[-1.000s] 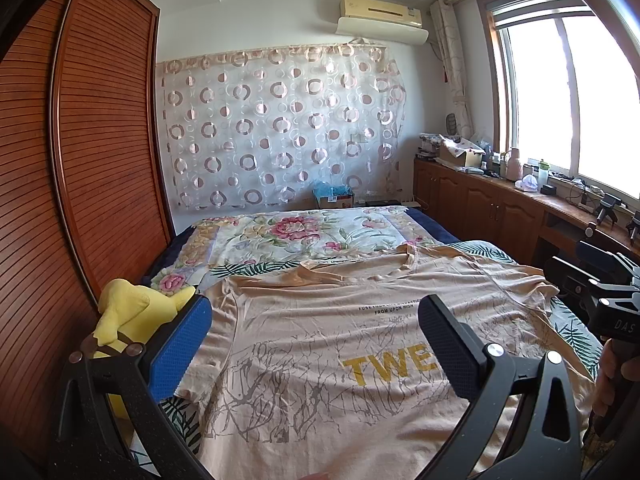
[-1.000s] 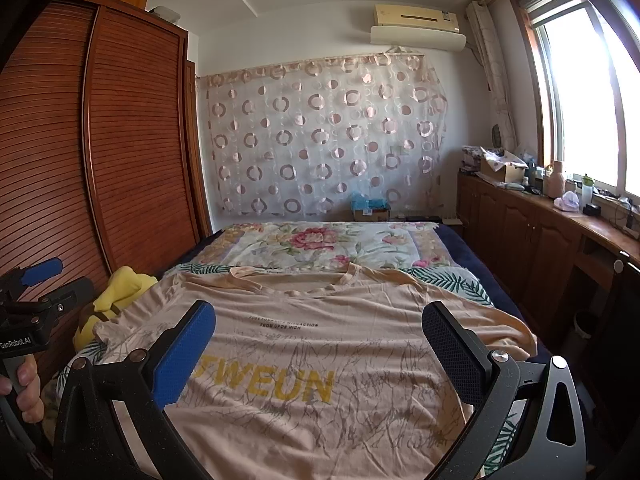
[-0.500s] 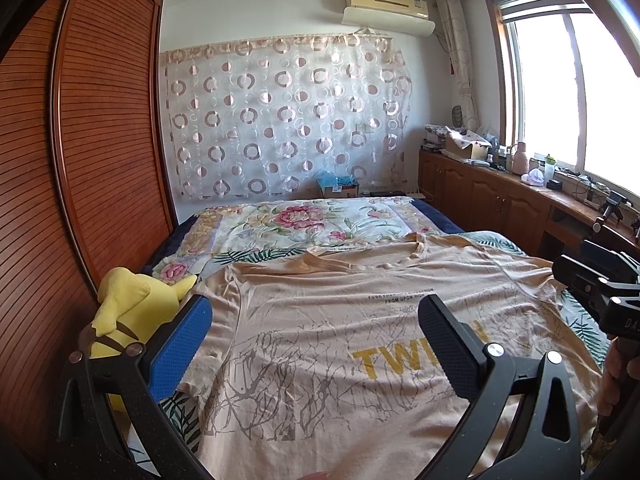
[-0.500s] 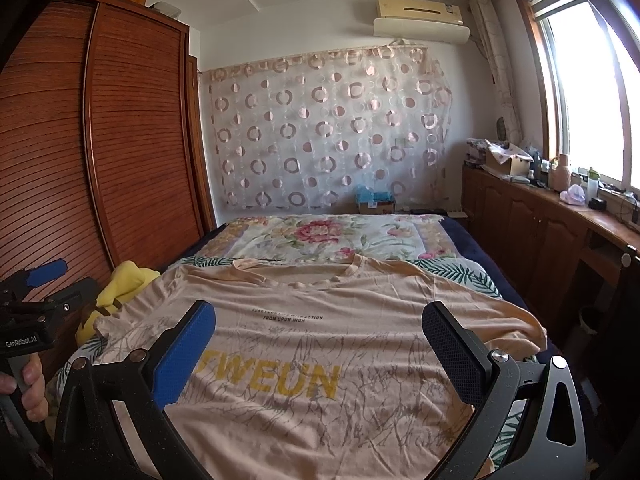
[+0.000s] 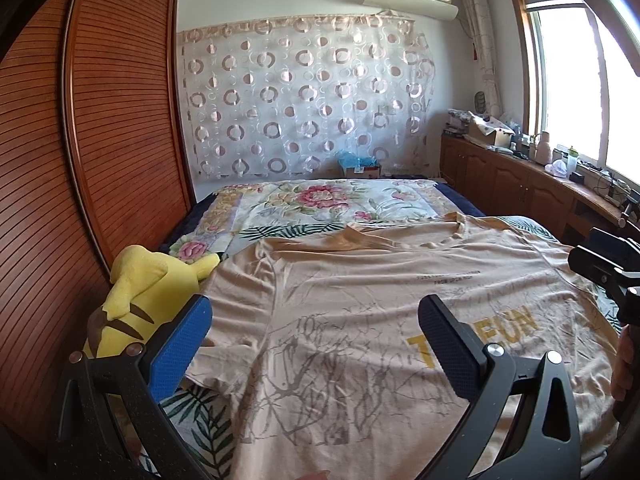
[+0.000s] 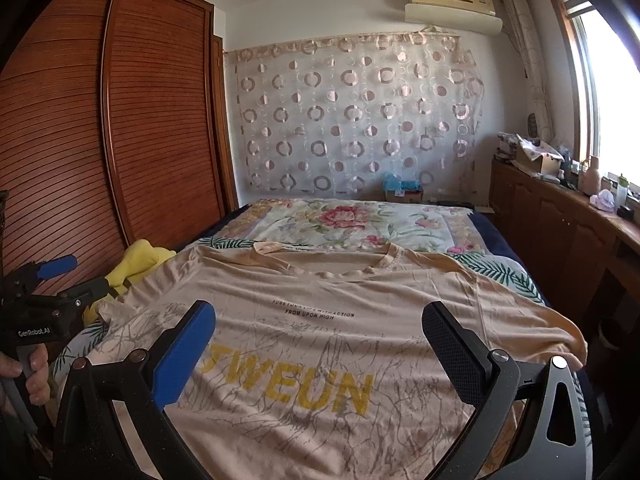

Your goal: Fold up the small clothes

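So far nothing is folded: the peach T-shirt (image 6: 320, 320) lies spread flat, print side up, on the bed (image 6: 352, 216).

Both claws hover over its near half with fingers wide apart and nothing between them, the left claw (image 5: 316, 340) toward the shirt's left side and the right claw (image 6: 320, 344) over the yellow lettering. By the look of it, every fold is left to do: sleeves in, then the body doubled. The near hem drops below both views, so its lie cannot be read. The left sleeve is rumpled beside the yellow plush toy (image 5: 136, 296), the right sleeve trails off the bed's right edge, and the small printed line is only partly legible.
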